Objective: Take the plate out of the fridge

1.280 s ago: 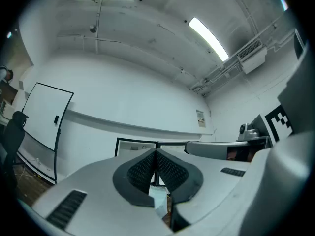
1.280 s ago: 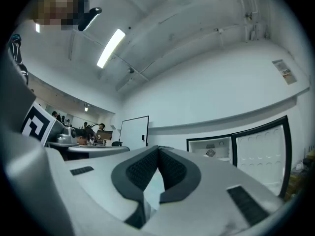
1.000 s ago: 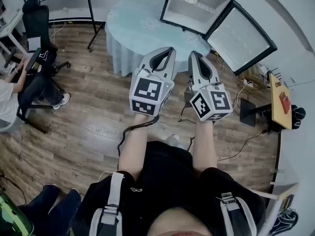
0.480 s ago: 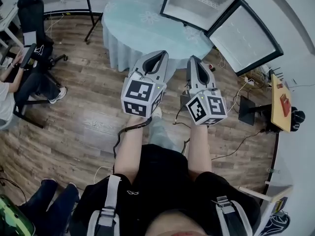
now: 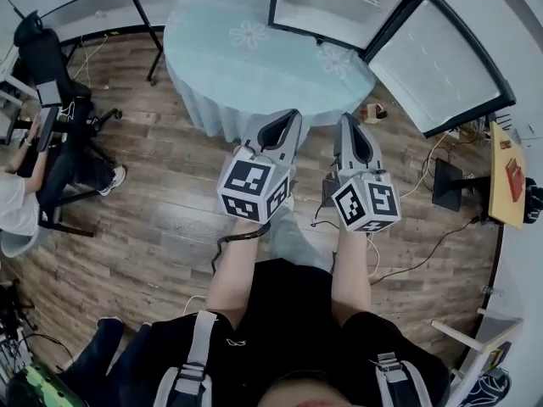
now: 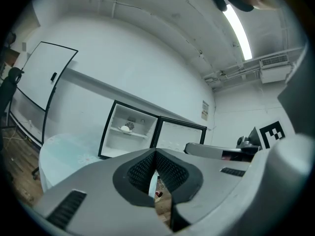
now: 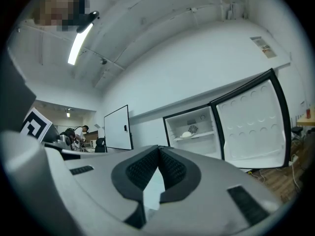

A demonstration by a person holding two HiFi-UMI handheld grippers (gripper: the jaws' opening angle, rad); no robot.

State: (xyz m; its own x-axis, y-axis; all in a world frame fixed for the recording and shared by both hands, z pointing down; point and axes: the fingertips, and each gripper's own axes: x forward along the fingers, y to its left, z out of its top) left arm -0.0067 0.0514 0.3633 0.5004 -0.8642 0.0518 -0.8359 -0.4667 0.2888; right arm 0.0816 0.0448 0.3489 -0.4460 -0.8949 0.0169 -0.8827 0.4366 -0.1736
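Both are pressed together and hold nothing: the left hand-held gripper [image 5: 287,119] and the right hand-held gripper [image 5: 346,124] point to 12 o'clock. The round worktop [image 5: 229,66] with a blue cloth lies before the fridge [image 5: 335,19], whose door [image 5: 441,66] stands open at 1 o'clock. The plate [image 7: 187,134] sits on the fridge shelf — small, hard to make out. A person [image 5: 10,206] at 9 o'clock is cut off.
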